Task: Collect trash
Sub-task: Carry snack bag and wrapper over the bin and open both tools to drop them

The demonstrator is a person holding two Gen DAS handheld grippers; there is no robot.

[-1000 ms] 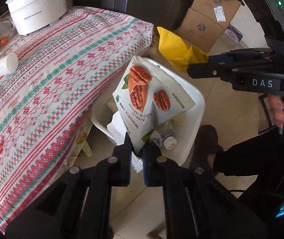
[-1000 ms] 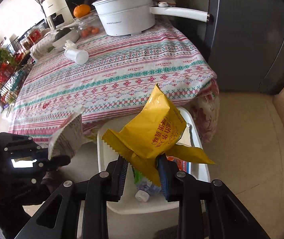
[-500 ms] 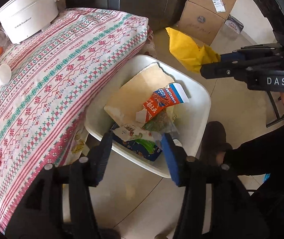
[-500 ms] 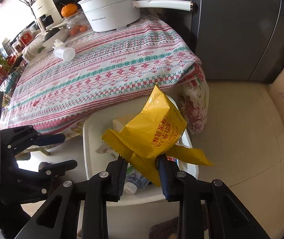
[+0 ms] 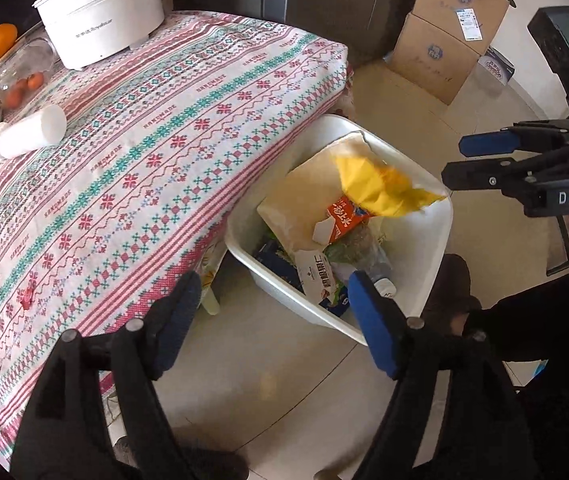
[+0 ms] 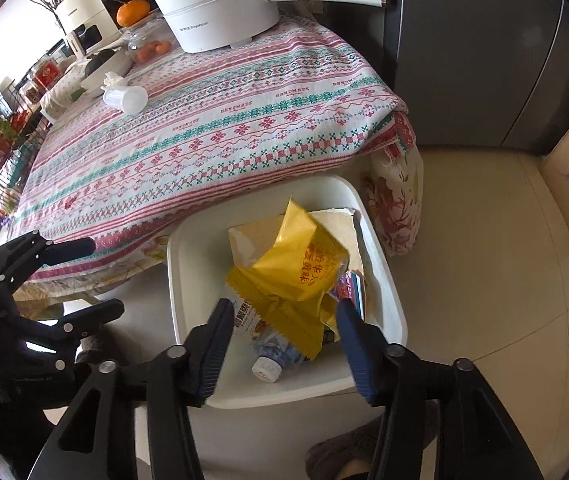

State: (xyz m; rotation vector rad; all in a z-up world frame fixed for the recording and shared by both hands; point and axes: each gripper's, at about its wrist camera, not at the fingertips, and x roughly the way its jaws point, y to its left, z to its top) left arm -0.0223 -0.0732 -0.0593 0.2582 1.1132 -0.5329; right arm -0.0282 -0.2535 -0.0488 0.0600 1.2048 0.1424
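Both tongs [image 5: 272,312] [image 6: 282,334] opening, empty; yellow bag [image 6: 296,276] dropping into bin [image 6: 384,280], might catch rim, slide to floor.

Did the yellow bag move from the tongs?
Yes. The yellow bag has dropped out of the opening right tongs, down into the white bin.

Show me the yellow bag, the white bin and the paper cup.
yellow bag [image 6: 296,268]: right wrist view, middle of its printed face.
white bin [image 6: 384,276]: right wrist view, right rim.
paper cup [image 5: 30,134]: left wrist view, its side, lying on the tablecloth.
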